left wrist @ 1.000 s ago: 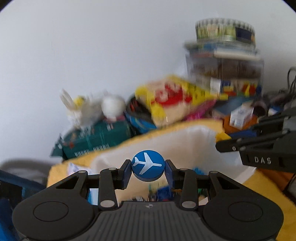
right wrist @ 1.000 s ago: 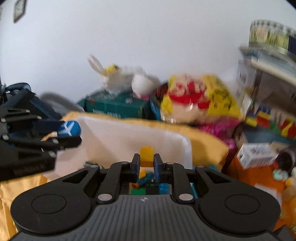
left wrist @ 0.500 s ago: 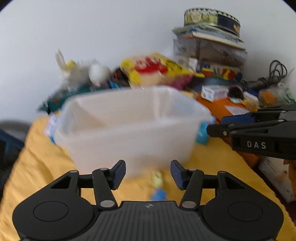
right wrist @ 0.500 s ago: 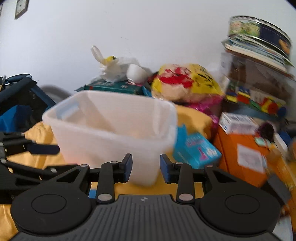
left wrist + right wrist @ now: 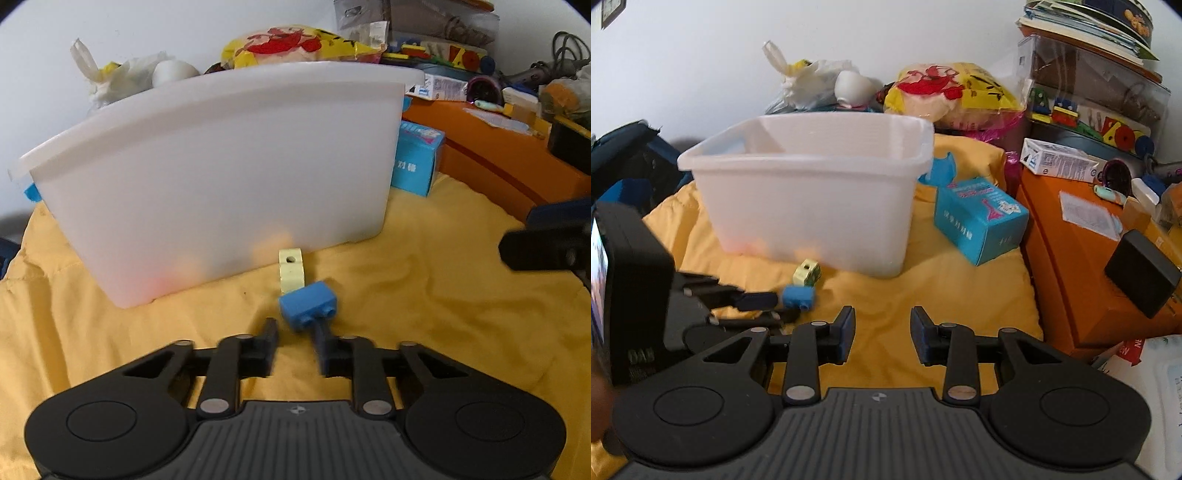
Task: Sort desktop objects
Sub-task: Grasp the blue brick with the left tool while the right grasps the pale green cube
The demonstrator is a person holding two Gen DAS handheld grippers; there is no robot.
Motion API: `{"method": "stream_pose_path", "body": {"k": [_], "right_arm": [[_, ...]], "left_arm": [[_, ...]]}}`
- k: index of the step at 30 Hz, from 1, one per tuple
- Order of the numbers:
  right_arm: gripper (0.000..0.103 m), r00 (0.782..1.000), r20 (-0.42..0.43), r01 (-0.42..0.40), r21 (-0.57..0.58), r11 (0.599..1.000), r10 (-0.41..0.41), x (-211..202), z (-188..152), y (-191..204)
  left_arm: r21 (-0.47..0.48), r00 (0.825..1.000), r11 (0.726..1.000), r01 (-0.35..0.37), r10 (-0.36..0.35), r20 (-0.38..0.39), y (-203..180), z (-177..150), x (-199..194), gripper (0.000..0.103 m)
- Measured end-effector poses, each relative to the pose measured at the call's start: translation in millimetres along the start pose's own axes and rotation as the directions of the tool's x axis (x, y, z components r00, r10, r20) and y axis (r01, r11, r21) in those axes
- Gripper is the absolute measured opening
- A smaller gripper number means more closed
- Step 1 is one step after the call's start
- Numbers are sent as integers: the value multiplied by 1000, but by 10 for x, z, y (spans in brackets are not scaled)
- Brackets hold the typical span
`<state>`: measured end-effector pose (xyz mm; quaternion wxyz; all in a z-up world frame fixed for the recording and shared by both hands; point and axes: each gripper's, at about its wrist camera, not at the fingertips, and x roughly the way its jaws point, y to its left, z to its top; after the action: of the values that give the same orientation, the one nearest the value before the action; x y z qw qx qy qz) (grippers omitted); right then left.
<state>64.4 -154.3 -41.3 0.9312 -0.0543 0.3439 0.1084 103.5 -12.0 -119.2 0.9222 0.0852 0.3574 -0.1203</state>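
Note:
A white plastic bin [image 5: 221, 177] stands on the yellow cloth [image 5: 424, 288]; it also shows in the right wrist view [image 5: 812, 199]. A blue brick [image 5: 307, 304] lies in front of it, with a pale yellow block [image 5: 291, 271] just behind. Both show in the right wrist view, the blue brick [image 5: 798, 296] and the pale yellow block [image 5: 807, 273]. My left gripper [image 5: 295, 336] is open, low over the cloth, its fingertips just short of the blue brick. My right gripper [image 5: 882, 332] is open and empty over bare cloth, to the right of the bricks.
A blue carton [image 5: 979, 218] lies right of the bin. An orange cabinet [image 5: 1089, 258] with clutter and a black box [image 5: 1141, 277] stands at the right. Bags and a snack pack [image 5: 945, 92] pile up behind the bin.
Both grippers held pieces over the bin a second ago, a blue airplane disc and a yellow brick, then opened empty. Both have dropped low in front of the bin; the left has closed in on the blue brick.

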Motion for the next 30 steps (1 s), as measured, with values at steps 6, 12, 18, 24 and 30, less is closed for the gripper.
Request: {"method": "stream_pose_path", "body": {"k": [6, 12, 18, 24, 30], "right_arm": [[37, 999, -34, -36, 18, 999, 36, 93, -50, 23], [37, 998, -34, -43, 3, 999, 43, 68, -71, 70], [37, 998, -53, -15, 55, 998, 17, 0, -204, -35], [37, 998, -68, 9, 101, 995, -2, -38, -277, -114], [37, 998, -57, -18, 76, 997, 22, -34, -248, -22]], "left_arm": [[111, 999, 994, 13, -17, 41, 68, -22, -298, 18], [502, 995, 864, 18, -66, 78, -152, -92, -226, 30], [713, 994, 700, 38, -97, 42, -193, -69, 46, 33], [677, 987, 723, 138, -160, -30, -52, 92, 89, 27], [411, 980, 890, 197, -194, -49, 265, 130, -415, 20]]}}
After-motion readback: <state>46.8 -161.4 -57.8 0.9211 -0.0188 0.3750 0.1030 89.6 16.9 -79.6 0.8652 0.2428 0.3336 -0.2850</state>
